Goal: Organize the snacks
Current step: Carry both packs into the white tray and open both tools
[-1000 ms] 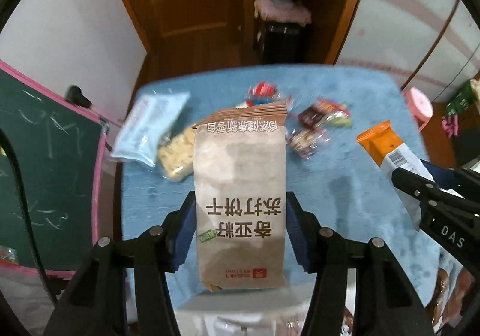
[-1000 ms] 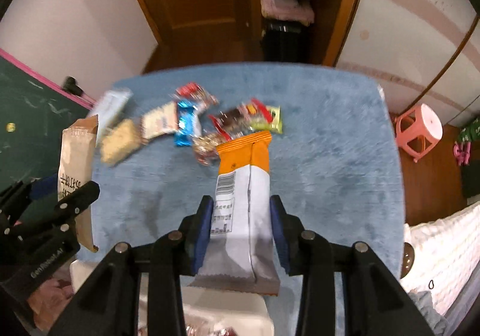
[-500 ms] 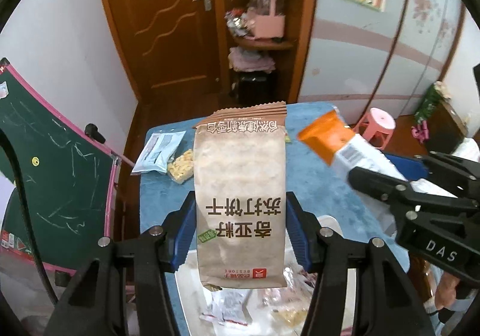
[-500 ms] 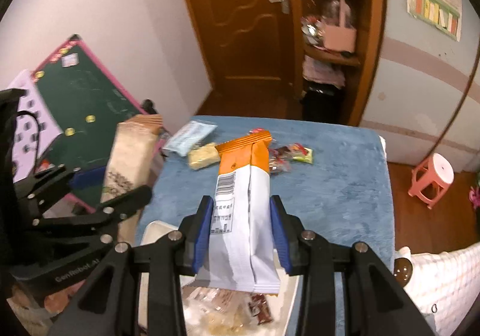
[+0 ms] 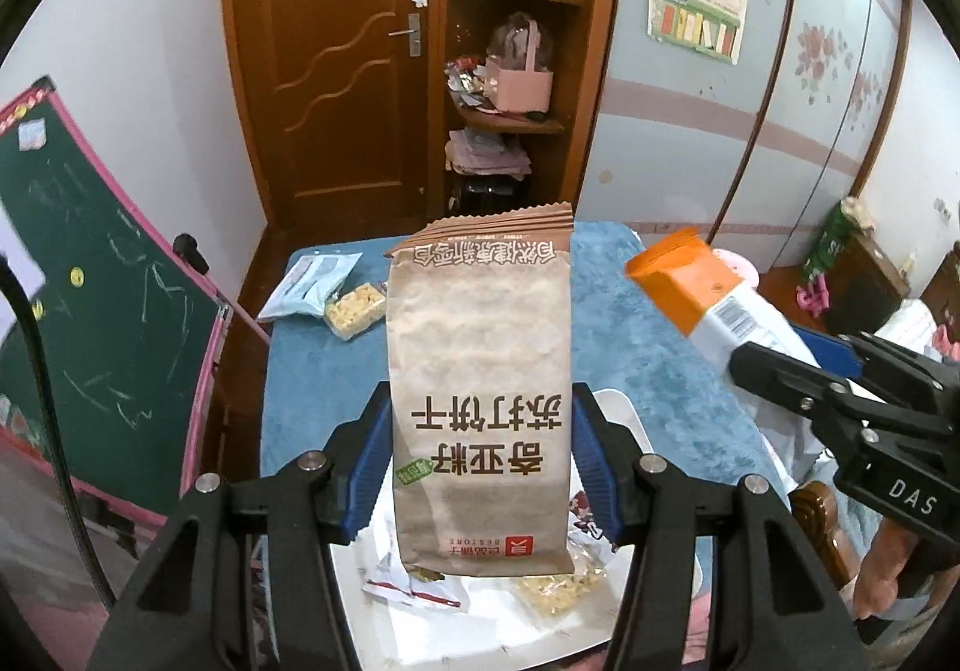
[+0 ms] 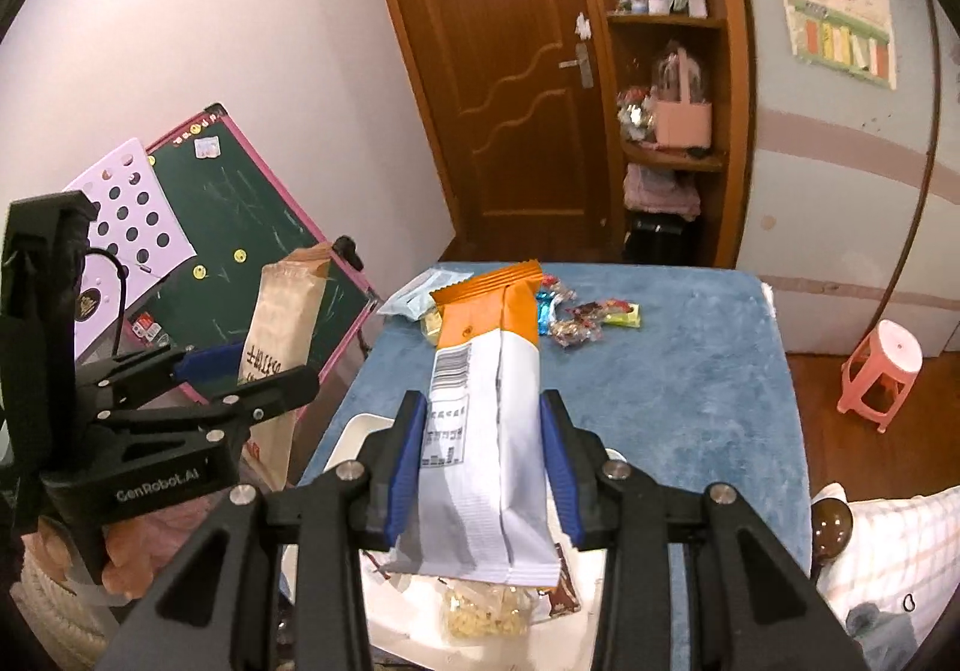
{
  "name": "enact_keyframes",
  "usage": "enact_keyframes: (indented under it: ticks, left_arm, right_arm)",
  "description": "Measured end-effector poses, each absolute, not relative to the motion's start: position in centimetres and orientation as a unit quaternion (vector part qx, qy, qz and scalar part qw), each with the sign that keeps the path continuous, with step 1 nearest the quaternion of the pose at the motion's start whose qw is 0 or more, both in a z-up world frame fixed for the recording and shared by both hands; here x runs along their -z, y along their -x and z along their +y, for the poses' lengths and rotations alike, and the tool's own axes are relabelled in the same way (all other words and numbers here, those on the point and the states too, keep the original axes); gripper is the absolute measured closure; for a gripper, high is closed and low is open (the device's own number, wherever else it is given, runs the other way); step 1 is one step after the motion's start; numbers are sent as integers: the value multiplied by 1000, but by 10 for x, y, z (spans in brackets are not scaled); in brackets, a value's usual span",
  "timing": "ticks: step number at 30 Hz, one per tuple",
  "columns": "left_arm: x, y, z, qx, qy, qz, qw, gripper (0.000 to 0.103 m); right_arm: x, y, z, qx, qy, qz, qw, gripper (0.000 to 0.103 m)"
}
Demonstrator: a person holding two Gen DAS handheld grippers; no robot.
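My left gripper [image 5: 480,467] is shut on a brown paper cracker bag [image 5: 480,371], held upright above a white tray [image 5: 624,419]. My right gripper [image 6: 483,467] is shut on an orange-and-white snack pack [image 6: 486,407], also above the white tray [image 6: 348,437]. Each gripper appears in the other's view: the right gripper [image 5: 780,353] with its orange pack [image 5: 690,287] at the right, the left gripper [image 6: 234,365] with the brown bag [image 6: 282,329] at the left. Small snack packets [image 6: 486,611] lie in the tray under both packs.
Loose snacks [image 6: 576,317] lie at the far side of the blue table [image 6: 660,371], with a pale blue bag [image 5: 312,281] and a yellow cracker pack [image 5: 354,311] at its far left. A green chalkboard [image 5: 102,299] leans left; a pink stool [image 6: 882,371] stands right.
Both grippers have lifted and pulled back from the far snack pile with their packs still gripped. The white tray with packets has come into view beneath them, and more of the room shows.
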State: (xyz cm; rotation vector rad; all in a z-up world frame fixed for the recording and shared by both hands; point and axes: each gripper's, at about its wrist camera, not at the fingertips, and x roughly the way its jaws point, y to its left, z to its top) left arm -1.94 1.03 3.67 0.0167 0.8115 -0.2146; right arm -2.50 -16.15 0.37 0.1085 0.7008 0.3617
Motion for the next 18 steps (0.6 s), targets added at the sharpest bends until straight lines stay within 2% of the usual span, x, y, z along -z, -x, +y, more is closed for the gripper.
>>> enact_keyframes:
  ticks: [10, 18]
  left_arm:
    - [56, 42, 12, 66, 7, 434, 898, 48]
    - [130, 38, 7, 43, 0, 502, 864, 48]
  right_arm:
    - [53, 61, -156, -141, -36, 306, 941, 64]
    - [105, 54, -157, -102, -13, 349, 931, 64]
